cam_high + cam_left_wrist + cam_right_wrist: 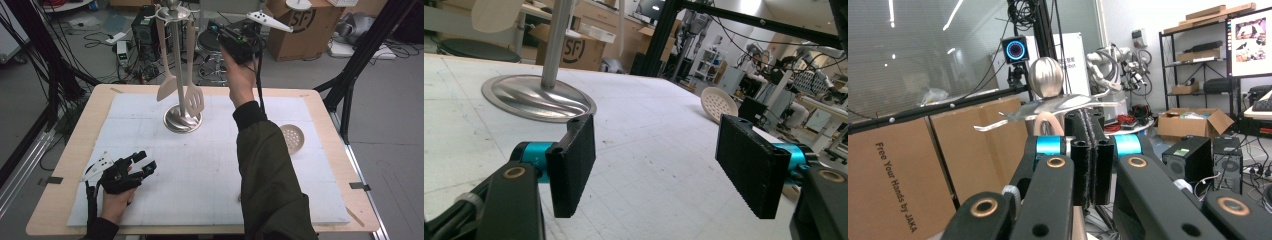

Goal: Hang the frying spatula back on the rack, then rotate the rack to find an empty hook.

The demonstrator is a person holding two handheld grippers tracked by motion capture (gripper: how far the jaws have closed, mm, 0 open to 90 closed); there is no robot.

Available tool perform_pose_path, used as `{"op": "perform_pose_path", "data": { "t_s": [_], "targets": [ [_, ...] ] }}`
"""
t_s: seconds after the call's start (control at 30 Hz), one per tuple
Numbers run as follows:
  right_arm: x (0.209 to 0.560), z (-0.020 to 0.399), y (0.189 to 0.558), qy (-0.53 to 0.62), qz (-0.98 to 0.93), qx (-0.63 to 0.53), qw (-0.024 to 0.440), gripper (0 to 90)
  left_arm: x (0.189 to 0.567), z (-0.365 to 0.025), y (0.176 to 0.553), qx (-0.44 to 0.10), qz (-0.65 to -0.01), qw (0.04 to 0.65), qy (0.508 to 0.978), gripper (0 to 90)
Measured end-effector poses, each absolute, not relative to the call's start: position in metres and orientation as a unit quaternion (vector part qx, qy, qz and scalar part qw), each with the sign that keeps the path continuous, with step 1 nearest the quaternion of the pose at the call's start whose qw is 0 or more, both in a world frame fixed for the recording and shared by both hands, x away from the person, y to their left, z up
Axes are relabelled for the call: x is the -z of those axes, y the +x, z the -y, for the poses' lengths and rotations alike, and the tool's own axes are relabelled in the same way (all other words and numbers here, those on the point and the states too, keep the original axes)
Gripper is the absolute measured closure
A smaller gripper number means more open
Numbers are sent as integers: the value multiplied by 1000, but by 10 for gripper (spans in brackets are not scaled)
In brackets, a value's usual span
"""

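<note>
A steel utensil stand (182,121) rises at the back middle of the white mat, with a solid pale spatula (166,87) and a slotted one (194,100) hanging from its hooks. My right gripper (217,31) is held high beside the stand's top, jaws shut with nothing seen between the pads. In the right gripper view (1091,120) the stand's knob (1046,76) and a beige handle loop (1048,122) sit just behind the jaws. My left gripper (146,161) rests low at the mat's front left, open and empty (659,165). A round perforated skimmer head (292,137) lies at the right.
The white foam mat (200,175) covers most of the wooden table (75,150). The stand's base (536,97) and the skimmer (718,104) lie ahead of the left gripper. Black frame poles (350,85) and a cardboard box (300,30) stand beyond the table.
</note>
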State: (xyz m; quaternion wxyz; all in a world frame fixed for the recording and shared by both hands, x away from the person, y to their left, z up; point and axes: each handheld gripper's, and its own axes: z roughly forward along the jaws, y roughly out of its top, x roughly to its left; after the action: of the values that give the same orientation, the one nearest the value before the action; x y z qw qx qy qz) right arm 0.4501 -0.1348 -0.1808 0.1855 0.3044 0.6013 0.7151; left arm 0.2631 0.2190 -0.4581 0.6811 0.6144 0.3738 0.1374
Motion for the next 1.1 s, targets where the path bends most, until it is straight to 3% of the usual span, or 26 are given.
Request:
{"op": "perform_pose_path", "data": {
  "t_s": [1.1],
  "targets": [
    [182, 116, 464, 305, -597, -718, 185, 900, 458, -220, 263, -136, -375, 683, 612, 328]
  ]
}}
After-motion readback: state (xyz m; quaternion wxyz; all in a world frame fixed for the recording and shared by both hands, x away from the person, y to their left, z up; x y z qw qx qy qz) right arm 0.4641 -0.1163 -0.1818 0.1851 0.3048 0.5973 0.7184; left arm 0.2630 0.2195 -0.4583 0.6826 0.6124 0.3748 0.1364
